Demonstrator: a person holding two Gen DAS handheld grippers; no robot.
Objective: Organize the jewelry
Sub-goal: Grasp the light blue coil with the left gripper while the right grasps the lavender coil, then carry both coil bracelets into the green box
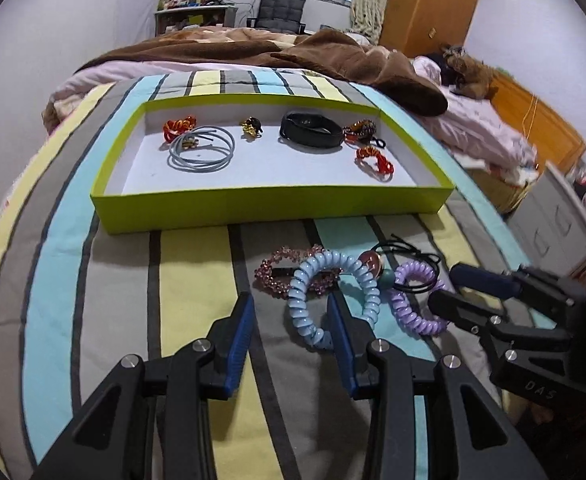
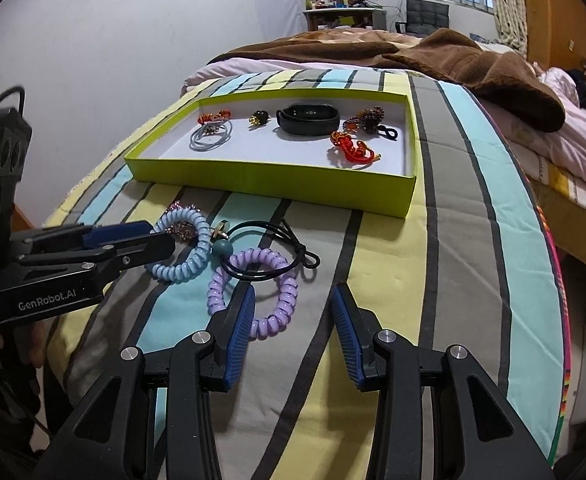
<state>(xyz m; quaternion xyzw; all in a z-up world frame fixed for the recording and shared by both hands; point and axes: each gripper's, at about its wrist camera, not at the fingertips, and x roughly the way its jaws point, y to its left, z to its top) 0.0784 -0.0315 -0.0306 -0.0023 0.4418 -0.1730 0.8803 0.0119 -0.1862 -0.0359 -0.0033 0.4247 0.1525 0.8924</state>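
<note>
Lime-green tray (image 1: 269,204) held seven pieces, four hair ties lay on striped bedspread (image 1: 197,280) before it, left gripper (image 1: 289,312) angled down beside blue coil tie (image 1: 333,296), right gripper (image 2: 293,304) over purple coil tie (image 2: 253,292), both jaws apart, empty.

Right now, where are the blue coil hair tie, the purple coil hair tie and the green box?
blue coil hair tie (image 1: 299,280): left wrist view, upper-left coils.
purple coil hair tie (image 2: 283,304): right wrist view, right-side coils.
green box (image 1: 269,210): left wrist view, front wall.

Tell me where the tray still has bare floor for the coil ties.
The tray is bare along its near wall, in front of the grey cord and black band. The back row is crowded, mostly at the right by the red braid. Both grippers are open.
</note>
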